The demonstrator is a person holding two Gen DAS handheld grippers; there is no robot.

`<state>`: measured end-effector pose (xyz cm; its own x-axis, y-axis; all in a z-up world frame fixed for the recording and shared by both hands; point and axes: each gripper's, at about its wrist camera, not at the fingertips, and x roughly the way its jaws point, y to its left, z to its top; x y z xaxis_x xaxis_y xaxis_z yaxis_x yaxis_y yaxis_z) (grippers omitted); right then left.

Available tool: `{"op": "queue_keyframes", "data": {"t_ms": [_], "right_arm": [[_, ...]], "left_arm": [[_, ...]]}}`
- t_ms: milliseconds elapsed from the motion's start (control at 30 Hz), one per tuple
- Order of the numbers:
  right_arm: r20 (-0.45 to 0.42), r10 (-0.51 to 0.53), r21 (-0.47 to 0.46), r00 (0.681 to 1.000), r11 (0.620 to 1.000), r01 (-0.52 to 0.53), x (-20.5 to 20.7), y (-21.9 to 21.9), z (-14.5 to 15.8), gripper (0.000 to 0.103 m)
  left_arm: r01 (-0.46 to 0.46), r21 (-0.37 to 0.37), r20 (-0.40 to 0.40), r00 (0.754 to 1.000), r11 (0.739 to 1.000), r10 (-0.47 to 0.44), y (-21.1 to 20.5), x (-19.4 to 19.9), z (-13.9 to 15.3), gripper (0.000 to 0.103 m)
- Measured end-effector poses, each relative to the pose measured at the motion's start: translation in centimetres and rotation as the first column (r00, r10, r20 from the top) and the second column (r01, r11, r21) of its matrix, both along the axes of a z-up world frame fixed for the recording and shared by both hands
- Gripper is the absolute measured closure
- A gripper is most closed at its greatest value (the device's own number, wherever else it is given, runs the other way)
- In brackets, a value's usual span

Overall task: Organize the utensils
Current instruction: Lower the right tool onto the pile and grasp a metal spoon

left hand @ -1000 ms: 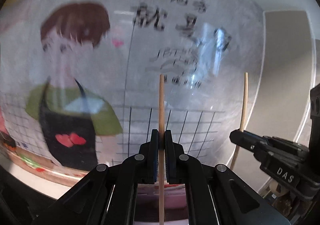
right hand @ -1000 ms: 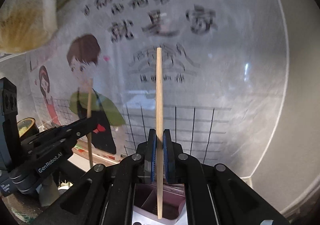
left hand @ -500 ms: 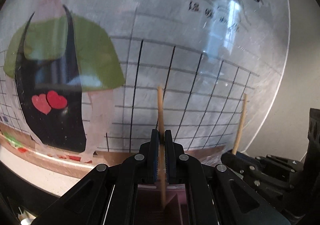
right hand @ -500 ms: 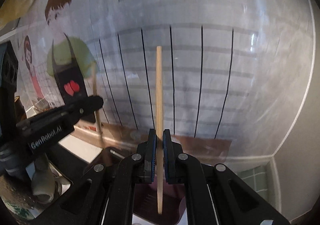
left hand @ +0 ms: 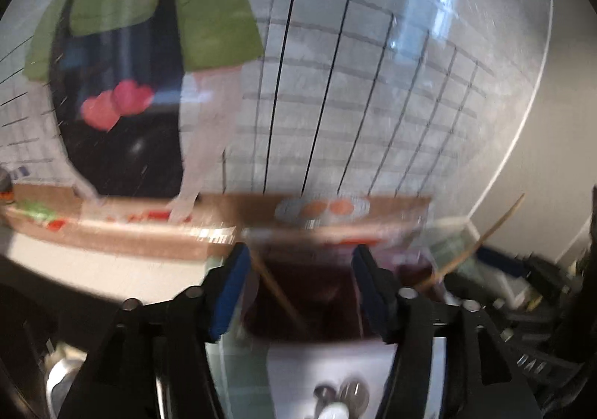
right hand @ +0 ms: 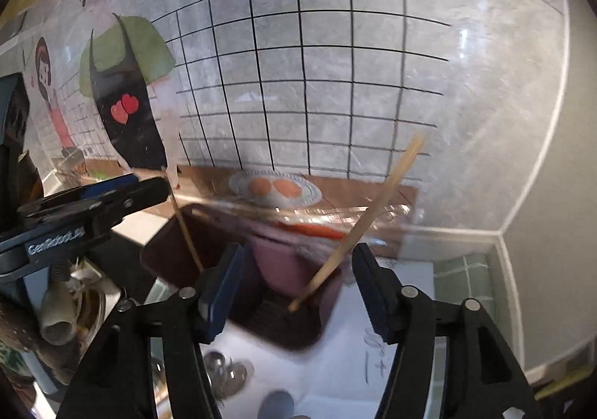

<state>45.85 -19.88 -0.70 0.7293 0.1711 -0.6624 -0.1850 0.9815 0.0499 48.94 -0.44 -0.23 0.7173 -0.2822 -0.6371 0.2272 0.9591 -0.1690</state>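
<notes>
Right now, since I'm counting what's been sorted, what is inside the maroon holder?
Two chopsticks lean in the holder: one in the left compartment, one in the right. The walls hide the compartment floors, so anything lying lower cannot be seen.

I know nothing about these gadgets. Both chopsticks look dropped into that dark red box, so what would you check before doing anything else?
1. Left gripper open and holding nothing: ok.
2. Right gripper open and holding nothing: ok.
3. Left chopstick has its lower end inside the box: ok, it leans.
4. Right chopstick has its lower end inside the box: ok, it tilts strongly to the right.
5. Both chopsticks at rest: cannot tell, the pictures are blurred.
6. Both in one compartment: cannot tell for sure; they seem to sit on either side of a divider.
</notes>
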Motion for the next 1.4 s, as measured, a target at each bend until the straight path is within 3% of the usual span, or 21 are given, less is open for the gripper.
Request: {"op": "queue_keyframes", "data": {"t_ms": [133, 200, 300, 633, 733, 800, 1000, 1133, 1200, 1267, 1333, 1400], "right_arm": [[0.002, -0.013, -0.042, 1.000, 0.999, 0.013, -3.0, -0.3, 0.4, 0.026], [0.003, -0.014, -0.057, 1.000, 0.998, 0.014, -4.4, -0.3, 0.6, 0.012], [-0.008, 0.001, -0.080, 1.000, 0.997, -0.002, -6.4, 0.0, 0.2, 0.003], [-0.199, 0.139, -0.100, 0.970, 0.982, -0.161, -10.5, 3.5, -5.2, 0.003], [-0.243, 0.198, -0.106, 0.950, 0.968, -0.229, -11.3, 4.9, -6.5, 0.016], [-0.281, 0.224, -0.094, 0.933, 0.961, -0.259, -11.5, 5.8, -7.5, 0.034], [-0.352, 0.152, -0.026, 0.923, 0.985, -0.173, -9.6, 6.8, -9.5, 0.039], [-0.374, 0.080, -0.028, 0.924, 0.995, -0.097, -8.0, 7.9, -11.1, 0.044], [-0.394, 0.065, -0.027, 0.917, 0.996, -0.082, -7.4, 8.4, -11.8, 0.058], [-0.396, 0.070, -0.001, 0.916, 0.997, -0.076, -7.4, 8.6, -12.0, 0.064], [-0.407, 0.085, -0.008, 0.910, 0.995, -0.097, -7.8, 8.9, -12.0, 0.082], [-0.407, 0.107, -0.003, 0.907, 0.993, -0.118, -8.5, 8.7, -11.6, 0.089]], "left_arm": [[-0.009, 0.033, -0.022, 1.000, 0.999, 0.009, 0.5, -3.3, -0.7, 0.027], [-0.013, 0.050, -0.033, 0.999, 0.999, 0.014, 0.8, -5.0, -1.0, 0.023], [-0.014, 0.058, -0.049, 0.999, 0.998, 0.017, 1.5, -8.6, -1.7, 0.015], [-0.061, 0.055, -0.095, 0.993, 0.997, 0.066, 4.4, -16.4, -3.7, 0.001], [-0.083, 0.039, -0.105, 0.991, 0.996, 0.086, 5.5, -17.8, -3.8, 0.000], [-0.092, 0.036, -0.111, 0.989, 0.995, 0.095, 6.1, -18.6, -3.8, 0.000], [-0.120, 0.031, -0.130, 0.984, 0.992, 0.123, 7.8, -21.2, -3.9, 0.000], [-0.125, 0.024, -0.145, 0.981, 0.992, 0.127, 8.4, -22.8, -4.2, 0.000], [-0.122, 0.025, -0.154, 0.980, 0.992, 0.125, 8.6, -23.3, -4.4, 0.000], [-0.119, 0.026, -0.162, 0.979, 0.992, 0.122, 8.6, -23.7, -4.7, 0.000], [-0.115, 0.025, -0.172, 0.978, 0.993, 0.118, 8.6, -23.9, -5.1, 0.000], [-0.108, 0.019, -0.181, 0.977, 0.994, 0.110, 8.5, -24.0, -5.5, 0.000]]}}
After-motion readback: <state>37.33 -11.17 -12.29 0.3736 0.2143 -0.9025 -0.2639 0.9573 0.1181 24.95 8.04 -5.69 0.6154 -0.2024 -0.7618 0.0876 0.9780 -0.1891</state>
